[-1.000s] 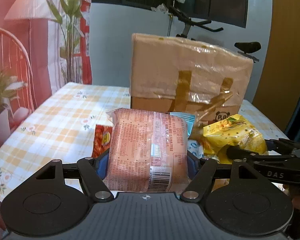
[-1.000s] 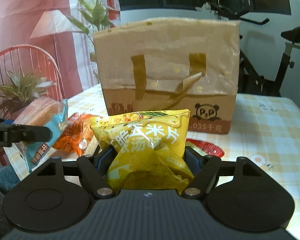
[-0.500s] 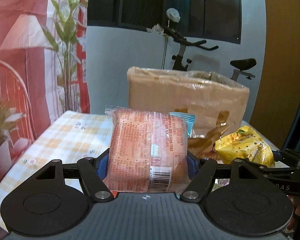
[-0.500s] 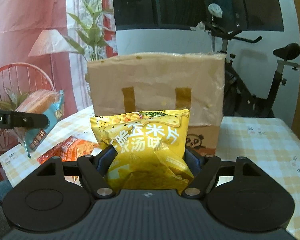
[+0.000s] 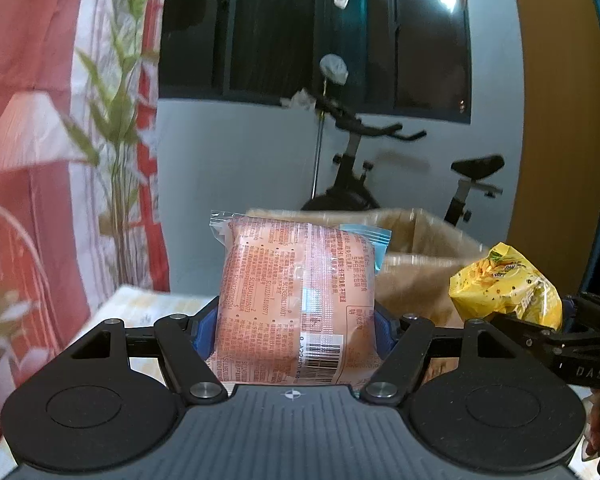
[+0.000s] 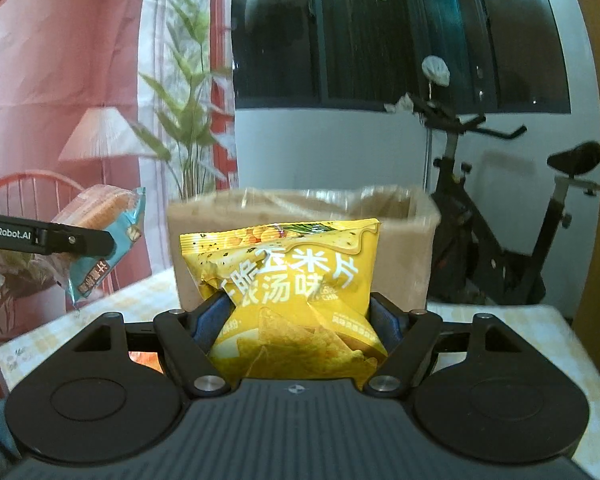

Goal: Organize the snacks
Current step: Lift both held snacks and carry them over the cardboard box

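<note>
My left gripper (image 5: 296, 330) is shut on a pink-orange bread packet (image 5: 296, 300) with a blue end seal, held upright in the air. In the right wrist view that same bread packet (image 6: 104, 240) hangs at the left. My right gripper (image 6: 298, 320) is shut on a yellow corn chip bag (image 6: 288, 292); in the left wrist view the yellow chip bag (image 5: 504, 284) shows at the right. Behind both stands a brown paper bag (image 6: 404, 264) with its top open, its rim (image 5: 420, 232) just beyond the packets.
The checked tablecloth (image 6: 540, 320) covers the table under the paper bag. An orange snack packet (image 6: 144, 360) lies on the table at the left. An exercise bike (image 6: 500, 220) stands behind the table, and a plant (image 6: 184, 128) and a red chair (image 6: 28, 188) to the left.
Both grippers have risen with their packets. The brown bag has dropped in view, and its open top now shows. The jaws have not moved.
</note>
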Demonstrator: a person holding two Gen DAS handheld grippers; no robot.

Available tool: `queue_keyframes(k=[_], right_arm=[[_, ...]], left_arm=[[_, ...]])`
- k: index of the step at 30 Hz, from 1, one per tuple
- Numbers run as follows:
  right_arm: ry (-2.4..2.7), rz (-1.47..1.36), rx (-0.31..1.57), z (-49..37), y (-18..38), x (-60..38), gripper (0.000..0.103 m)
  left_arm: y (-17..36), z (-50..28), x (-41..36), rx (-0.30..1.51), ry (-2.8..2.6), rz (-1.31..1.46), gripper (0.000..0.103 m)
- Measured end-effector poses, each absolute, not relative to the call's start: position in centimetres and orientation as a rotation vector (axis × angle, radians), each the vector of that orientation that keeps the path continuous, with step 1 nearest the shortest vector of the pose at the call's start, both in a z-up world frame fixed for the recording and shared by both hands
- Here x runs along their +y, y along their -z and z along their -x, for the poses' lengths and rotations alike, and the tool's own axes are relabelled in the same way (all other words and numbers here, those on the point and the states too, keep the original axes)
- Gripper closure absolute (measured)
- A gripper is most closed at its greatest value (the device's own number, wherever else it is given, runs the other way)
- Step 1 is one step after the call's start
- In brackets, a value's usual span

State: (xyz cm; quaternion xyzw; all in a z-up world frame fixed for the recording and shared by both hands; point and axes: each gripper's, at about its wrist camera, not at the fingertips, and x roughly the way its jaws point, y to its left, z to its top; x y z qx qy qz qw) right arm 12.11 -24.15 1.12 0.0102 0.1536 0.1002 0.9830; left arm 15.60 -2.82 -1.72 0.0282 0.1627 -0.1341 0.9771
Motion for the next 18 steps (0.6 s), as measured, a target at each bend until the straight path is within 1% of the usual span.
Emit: queue_keyframes(k=[8,12,15,18], right_arm=[[-0.195,-0.046,0.233,-16.1,-5.1,-25.7,0.027],[-0.195,-0.043,0.209,-19.5,-6.7,-26.2,0.027],[-0.186,-0.046,0.200,-22.5,-7.4,-26.2,0.027],[-0.163,-0.064,0.211,-25.5,-7.3,-26.3,0.027]], left_arm=[[-1.8,-19.6,-5.0,0.289,0.306,-0.066,0.029],[-3.0,-22.6,-6.2,0.285,0.305,-0.062,0.029],[-3.6,-25.2,-7.2,0.301,0.298,-0.044,0.029],[-3.7,-27.9,-8.6,0.325,0.249,-0.099,0.029]])
